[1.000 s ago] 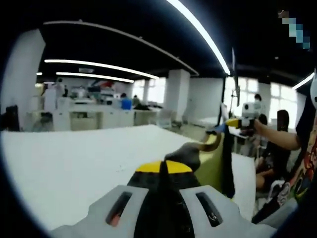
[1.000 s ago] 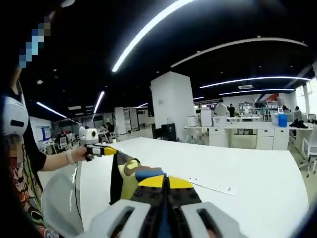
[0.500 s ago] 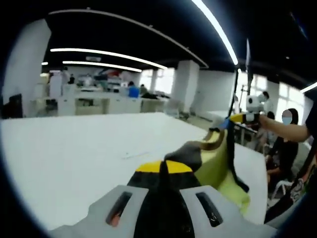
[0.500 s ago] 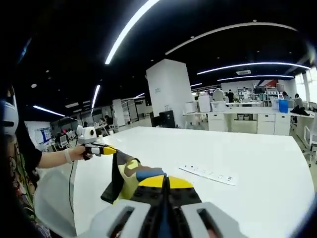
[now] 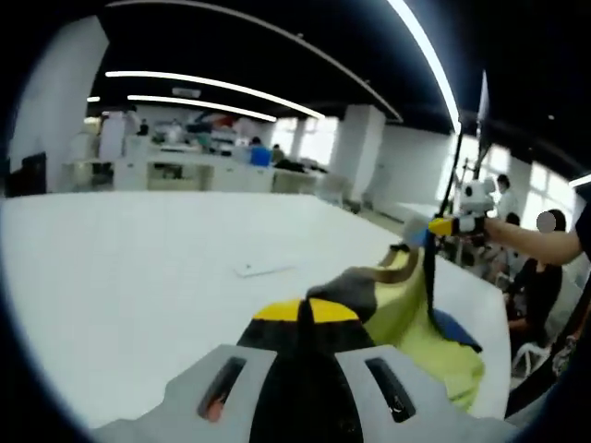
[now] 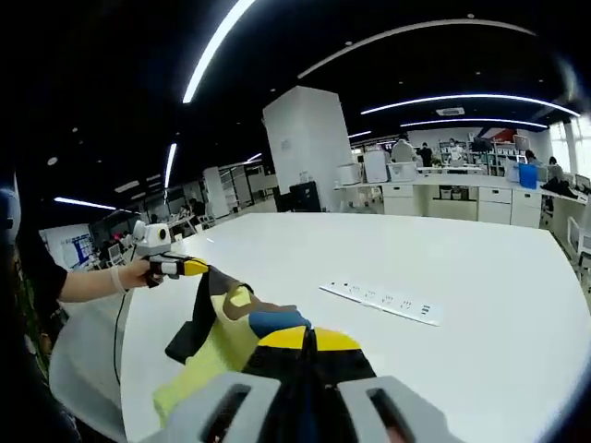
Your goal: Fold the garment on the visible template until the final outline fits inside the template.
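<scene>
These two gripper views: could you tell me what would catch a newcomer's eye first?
A yellow-green garment with black and blue panels hangs stretched between the left gripper and the right gripper, both shut on it, drooping onto a white table. A white power strip lies further along the table.

The garment (image 6: 222,332) hangs between the left gripper (image 6: 189,268) and the right gripper (image 6: 300,343), its lower part lying on the near edge of the worktop (image 6: 443,360). A power strip (image 6: 380,302) lies farther in, well apart.
</scene>
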The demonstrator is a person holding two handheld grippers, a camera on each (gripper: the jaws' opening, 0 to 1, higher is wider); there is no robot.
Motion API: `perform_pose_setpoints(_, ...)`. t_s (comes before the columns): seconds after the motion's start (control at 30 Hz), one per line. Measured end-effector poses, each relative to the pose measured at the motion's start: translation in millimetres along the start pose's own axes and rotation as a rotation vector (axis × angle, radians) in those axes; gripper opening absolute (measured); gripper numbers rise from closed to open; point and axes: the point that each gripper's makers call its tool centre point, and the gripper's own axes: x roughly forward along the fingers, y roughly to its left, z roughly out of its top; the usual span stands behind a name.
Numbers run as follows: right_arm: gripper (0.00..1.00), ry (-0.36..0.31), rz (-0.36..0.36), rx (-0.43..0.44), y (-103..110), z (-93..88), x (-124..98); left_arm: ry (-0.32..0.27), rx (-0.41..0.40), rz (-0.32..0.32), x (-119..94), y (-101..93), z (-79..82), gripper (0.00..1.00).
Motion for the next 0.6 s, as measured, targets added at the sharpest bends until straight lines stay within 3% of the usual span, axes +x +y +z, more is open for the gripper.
perform_pose_setpoints(0.23,0.0,0.037,-0.013,0.048,-24,-14.0,23,0.037,-0.016,0.021,25,22.8,-17.5,0.0)
perform_pose_setpoints(0.37,0.0,0.108,-0.044,0.039,-40,-31.6,35,0.066,-0.036,0.044,42,36.8,-31.0,0.0)
perform_pose_setpoints(0.43,0.0,0.178,-0.056,-0.021,-49,-45.8,39,0.085,-0.04,0.053,52,43.8,-39.0,0.0)
perform_pose_setpoints(0.6,0.0,0.24,-0.074,-0.002,-63,-68.0,57,0.138,-0.043,0.075,71,54.5,-57.6,0.0)
